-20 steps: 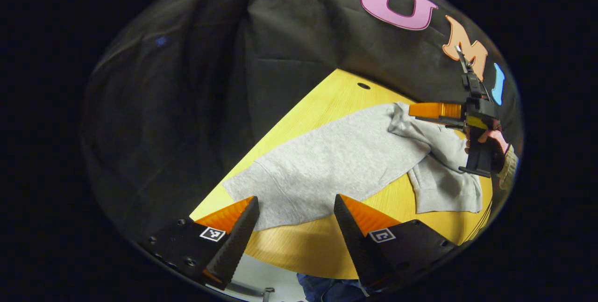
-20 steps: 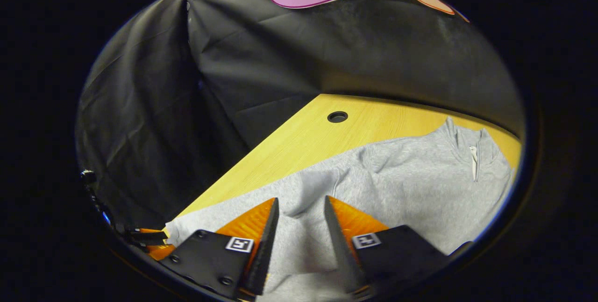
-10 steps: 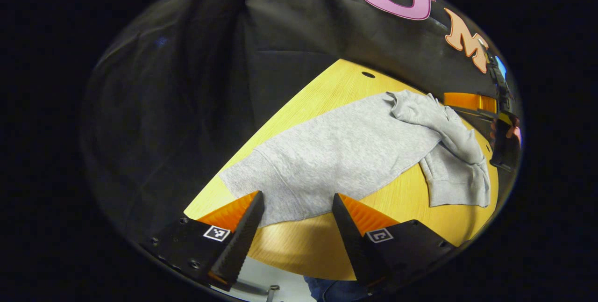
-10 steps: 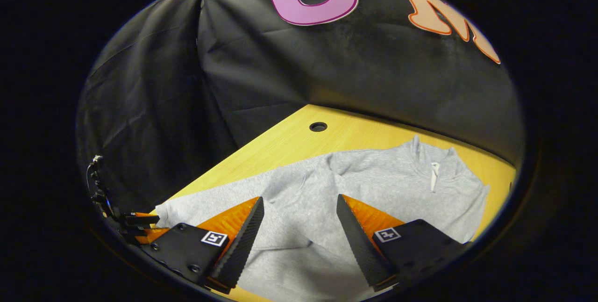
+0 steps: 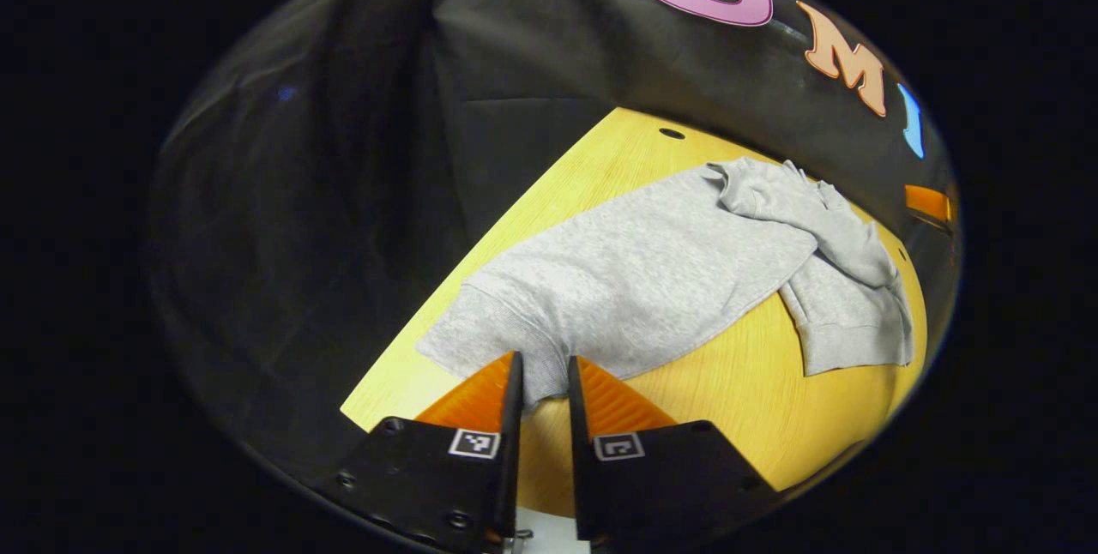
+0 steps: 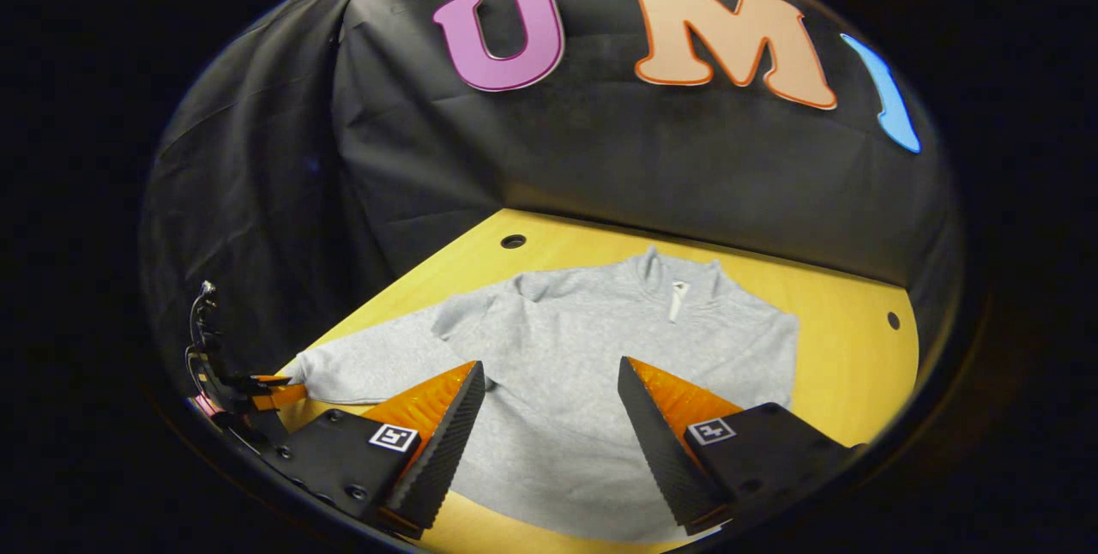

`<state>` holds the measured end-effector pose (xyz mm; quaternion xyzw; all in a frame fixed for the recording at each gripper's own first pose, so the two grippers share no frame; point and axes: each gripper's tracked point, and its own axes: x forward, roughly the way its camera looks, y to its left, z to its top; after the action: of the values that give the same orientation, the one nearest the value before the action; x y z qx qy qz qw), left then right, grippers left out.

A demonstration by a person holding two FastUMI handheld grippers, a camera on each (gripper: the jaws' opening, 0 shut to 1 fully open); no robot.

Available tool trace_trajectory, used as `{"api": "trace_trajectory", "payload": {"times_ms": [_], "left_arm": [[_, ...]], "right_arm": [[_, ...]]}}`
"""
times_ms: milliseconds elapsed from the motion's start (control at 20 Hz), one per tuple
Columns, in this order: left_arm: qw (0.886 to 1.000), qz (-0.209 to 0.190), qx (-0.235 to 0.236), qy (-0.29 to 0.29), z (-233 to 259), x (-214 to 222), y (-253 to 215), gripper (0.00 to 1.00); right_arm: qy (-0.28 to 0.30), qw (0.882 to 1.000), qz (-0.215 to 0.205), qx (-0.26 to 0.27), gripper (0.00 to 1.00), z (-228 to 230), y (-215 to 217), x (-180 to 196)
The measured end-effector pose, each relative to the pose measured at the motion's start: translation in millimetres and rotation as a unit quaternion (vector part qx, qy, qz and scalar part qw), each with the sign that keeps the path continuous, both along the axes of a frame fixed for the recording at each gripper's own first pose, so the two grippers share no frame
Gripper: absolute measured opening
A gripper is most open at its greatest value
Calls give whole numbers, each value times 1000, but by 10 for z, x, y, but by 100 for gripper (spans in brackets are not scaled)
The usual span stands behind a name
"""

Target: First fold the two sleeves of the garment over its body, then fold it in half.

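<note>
A grey sweatshirt lies flat on the yellow table, collar toward the booth's back wall and hem toward the near edge. In the right gripper view one sleeve looks folded across the chest, with only body cloth on that side; the other sleeve lies stretched out sideways over the table.

The left gripper sits at the end of that outstretched sleeve. Its jaws are drawn nearly together with a narrow slot between them, and the cuff's edge runs into that slot — it appears pinched, though whether both fingers truly press the cloth cannot be told for sure. The right gripper hangs over the lower body of the garment with its jaws spread wide and nothing between them.

As a judgement, the fabric is a soft, fairly thick fleece: light enough to lift with one pinch, limp, and likely to drag and bunch rather than slide cleanly (the folded sleeve already sits in a rumpled heap in the left gripper view). The cuff is the sensible hold for this sleeve — its ribbed band gives a firmer double layer. For the later half-fold, the two hem corners or the shoulders would carry the cloth evenly; a single central pinch would let it sag.
</note>
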<state>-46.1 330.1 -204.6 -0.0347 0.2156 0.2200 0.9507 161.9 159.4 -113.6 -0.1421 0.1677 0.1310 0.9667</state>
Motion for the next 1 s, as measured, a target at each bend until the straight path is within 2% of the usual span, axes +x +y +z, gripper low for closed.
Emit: {"api": "trace_trajectory", "payload": {"times_ms": [50,100,150,200,250,650,700,800,950,1000], "left_arm": [[1000,-3,3,5,-33,84,-25,16],[1000,-5,6,15,-41,111,-34,12],[1000,-5,13,20,-36,107,-33,7],[999,-5,18,26,-27,117,-33,5],[999,-4,22,26,-5,101,-37,2],[997,-48,-65,-2,243,487,-453,0],[996,-58,-70,-5,316,539,-536,0],[994,-83,-68,-16,504,661,-732,0],[990,-125,-57,-29,761,842,-1069,0],[988,-142,-53,-35,850,907,-1217,0]], "right_arm": [[-4,1000,-13,2,98,35,-110,-78],[-8,1000,-27,3,95,69,-224,-146],[-11,999,-38,7,98,90,-314,-234],[-14,999,-48,11,95,110,-394,-315],[-17,998,-58,14,98,113,-476,-385],[-40,991,-125,37,98,202,-1003,-742],[-43,990,-131,41,95,238,-1063,-787],[-50,988,-142,45,98,319,-1151,-837],[-56,985,-157,50,95,370,-1381,-950],[-56,984,-160,53,98,383,-1431,-982]]}}
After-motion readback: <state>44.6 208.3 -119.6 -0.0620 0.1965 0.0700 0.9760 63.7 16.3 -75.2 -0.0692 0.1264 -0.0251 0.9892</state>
